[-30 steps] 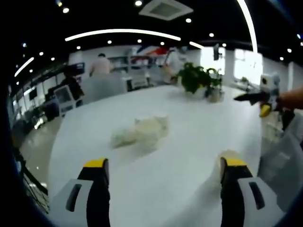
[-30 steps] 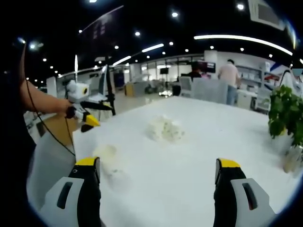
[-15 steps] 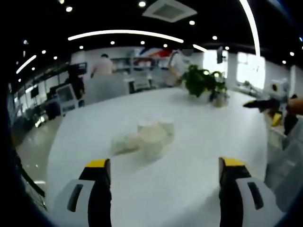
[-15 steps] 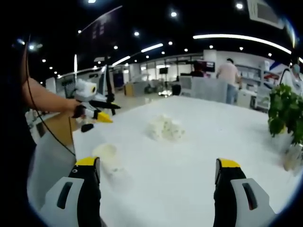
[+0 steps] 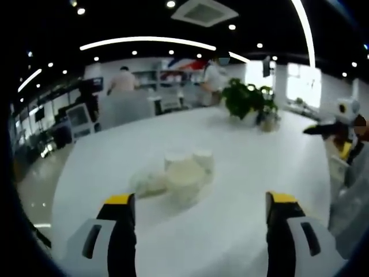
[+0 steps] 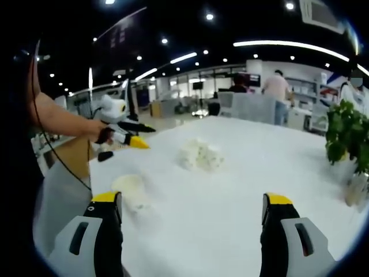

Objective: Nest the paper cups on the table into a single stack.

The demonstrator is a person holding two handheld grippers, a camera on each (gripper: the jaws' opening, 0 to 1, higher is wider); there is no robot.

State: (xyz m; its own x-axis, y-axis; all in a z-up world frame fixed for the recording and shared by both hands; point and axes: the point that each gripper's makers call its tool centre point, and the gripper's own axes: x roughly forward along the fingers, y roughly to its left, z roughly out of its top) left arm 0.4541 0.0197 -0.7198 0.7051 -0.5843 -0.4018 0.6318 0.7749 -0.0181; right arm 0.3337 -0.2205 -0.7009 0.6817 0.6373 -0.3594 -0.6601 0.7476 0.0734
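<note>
- While both my grippers, left [image 5: 196, 216] and right [image 6: 190, 216], hover spread wide with nothing between the jaws, the paper cups [image 5: 176, 176] lie clustered mid-table [image 6: 259, 173].
- One lone cup [image 6: 130, 187] sits near the table's edge.
- Potted plant [image 5: 248, 99] stands well beyond the cluster.

Wide white surface [image 5: 242, 173] under dark ceiling, long light strips [image 5: 150, 41] and spotlights overhead. Potted plant [image 5: 245, 99] at far edge. Shelves, grey chairs [image 6: 253, 107], bright window [image 5: 302, 81] beyond, people standing.
</note>
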